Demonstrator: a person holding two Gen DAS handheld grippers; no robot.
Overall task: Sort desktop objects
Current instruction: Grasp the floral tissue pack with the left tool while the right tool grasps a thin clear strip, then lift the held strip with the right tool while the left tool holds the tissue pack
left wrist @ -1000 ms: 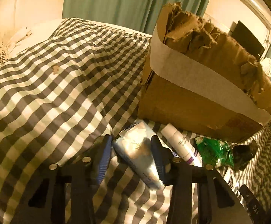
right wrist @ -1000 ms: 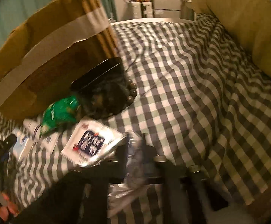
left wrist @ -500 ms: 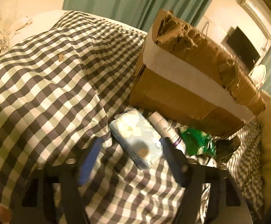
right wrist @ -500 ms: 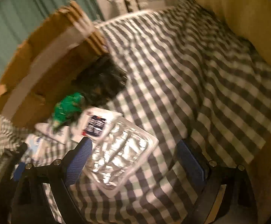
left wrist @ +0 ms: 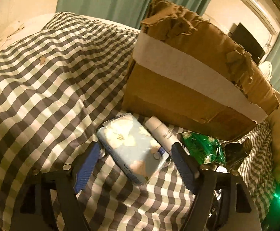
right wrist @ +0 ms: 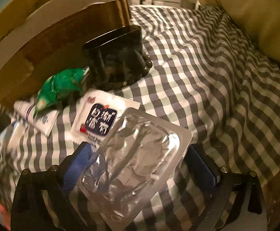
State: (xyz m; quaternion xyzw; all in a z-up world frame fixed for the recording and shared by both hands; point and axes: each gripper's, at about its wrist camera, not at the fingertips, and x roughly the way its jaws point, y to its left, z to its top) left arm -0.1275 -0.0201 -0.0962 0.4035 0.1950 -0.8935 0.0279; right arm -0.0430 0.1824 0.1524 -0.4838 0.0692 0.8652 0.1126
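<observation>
While lying flat on the cloth (left wrist: 43, 100), tissue pack (left wrist: 132, 146) between released left gripper (left wrist: 136, 154): soft, light, best pinched across its sides. Blister tray (right wrist: 138, 159) between spread right gripper (right wrist: 140, 159): thin, crackly, slippery.

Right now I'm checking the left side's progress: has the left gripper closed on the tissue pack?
No, the left gripper is open, its blue fingers standing apart on either side of the tissue pack.
</observation>
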